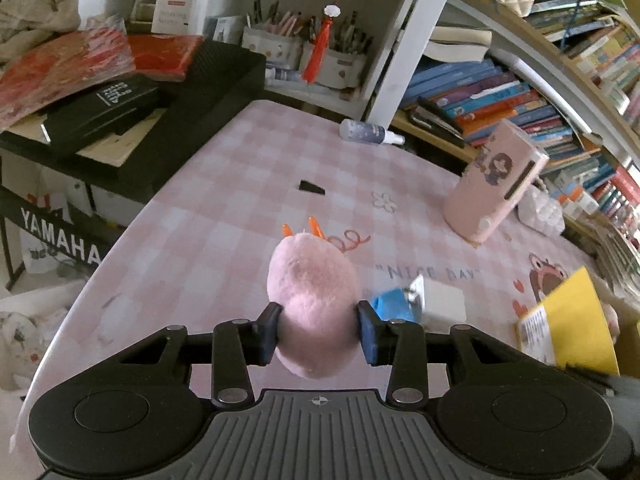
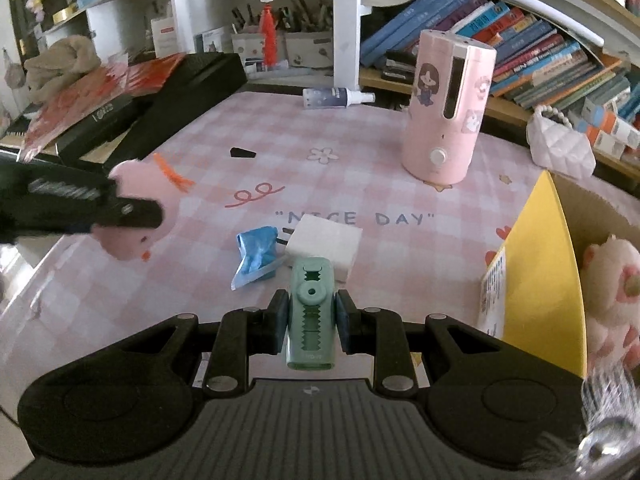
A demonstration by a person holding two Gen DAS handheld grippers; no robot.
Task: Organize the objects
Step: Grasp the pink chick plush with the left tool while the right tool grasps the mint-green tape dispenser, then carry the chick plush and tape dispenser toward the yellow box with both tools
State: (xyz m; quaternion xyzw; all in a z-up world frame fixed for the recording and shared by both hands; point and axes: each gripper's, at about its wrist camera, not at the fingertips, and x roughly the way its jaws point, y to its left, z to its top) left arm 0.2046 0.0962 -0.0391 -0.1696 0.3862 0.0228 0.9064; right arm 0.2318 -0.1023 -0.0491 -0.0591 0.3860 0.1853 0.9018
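A pink plush toy point(image 1: 313, 304) is squeezed between the blue pads of the left gripper point(image 1: 318, 334), held up off the pink checked tablecloth point(image 1: 224, 208); orange bits stick out at its far end. From the right wrist view the same plush point(image 2: 132, 216) is seen at the left w/ the left gripper point(image 2: 120, 210) clamped on it, a bit blurred.

The right gripper point(image 2: 310, 326) is clenched on a mint-green gadget point(image 2: 310, 320) w/ zigzag slots and a round hole, some kind of small dispenser/eraser, can't be told exactly.

Containers: a cardboard box point(image 2: 600, 216) w/ a yellow flap point(image 2: 540, 276) is seen at the right edge, and a pink-and-white plush point(image 2: 612, 292) is sat inside it; rest of the contents is hidden. Back on the shelf, two white pen holders point(image 1: 304, 50) are stuffed w/ pens & pencils, a red tassel point(image 1: 320, 44) hung in front.

Loose on the cloth: a white charger block point(image 2: 326, 242) touching a crumpled blue wrapper point(image 2: 256, 254), both near the "NICE DAY" print. A tall pink cylinder device point(image 2: 448, 108) w/ cartoon stickers is stood upright further back, a small spray bottle point(image 2: 336, 98) is laid on its side at the far edge, and a small black wedge point(image 2: 242, 153) is left mid-table. A white quilted bag point(image 2: 560, 146) is parked by the books.
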